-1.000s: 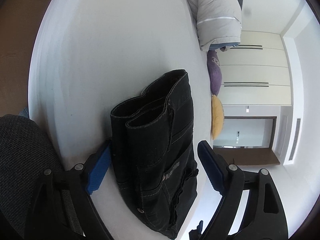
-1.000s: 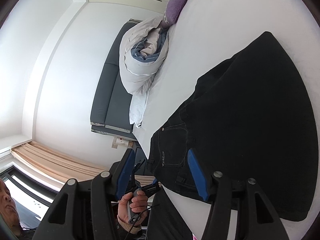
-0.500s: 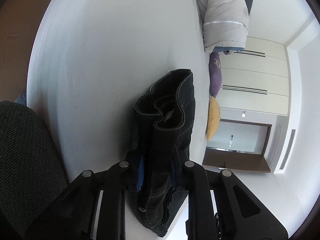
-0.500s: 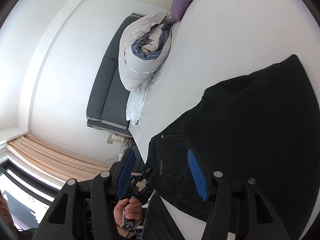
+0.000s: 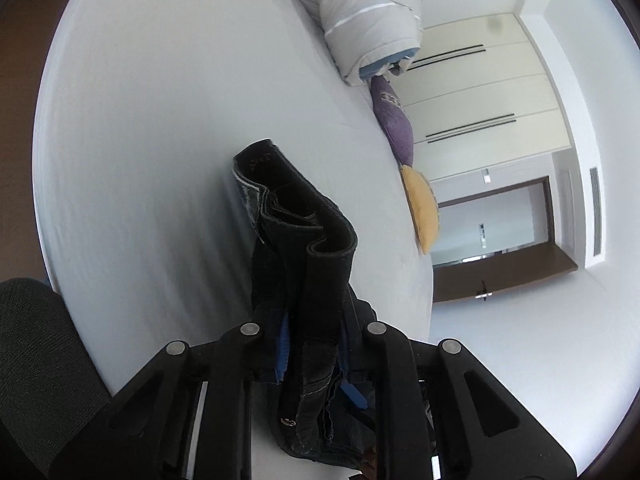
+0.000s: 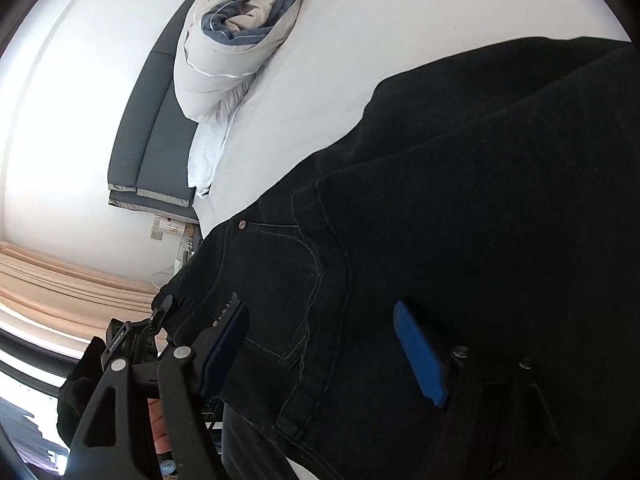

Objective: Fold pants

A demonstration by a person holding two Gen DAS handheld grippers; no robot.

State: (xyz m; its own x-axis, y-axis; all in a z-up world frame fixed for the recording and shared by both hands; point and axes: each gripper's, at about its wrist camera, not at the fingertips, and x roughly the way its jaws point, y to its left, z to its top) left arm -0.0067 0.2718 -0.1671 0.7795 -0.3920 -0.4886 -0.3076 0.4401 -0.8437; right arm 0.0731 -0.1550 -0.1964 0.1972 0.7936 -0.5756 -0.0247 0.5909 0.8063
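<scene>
- left gripper (image 5: 310, 354): jaws pinched on a bunched stack of black pants (image 5: 304, 248); waistband folds stick out ahead of the jaws, lifted off the white bed (image 5: 160, 120).
- right gripper (image 6: 320, 344): jaws spread wide, blue pads (image 6: 418, 354) either side of the pocket area, not clamping.
- pants (image 6: 460, 220) spread flat on the bed (image 6: 400, 20), filling the space between and ahead of the right jaws.
- rolled duvet (image 6: 228, 52) far ahead-left of the right jaws; purple pillow (image 5: 394, 120) and yellow pillow (image 5: 422, 208) ahead-right of the left jaws.

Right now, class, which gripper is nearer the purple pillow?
Left. The left gripper faces the purple pillow across the bed; the right gripper sits farther away.
</scene>
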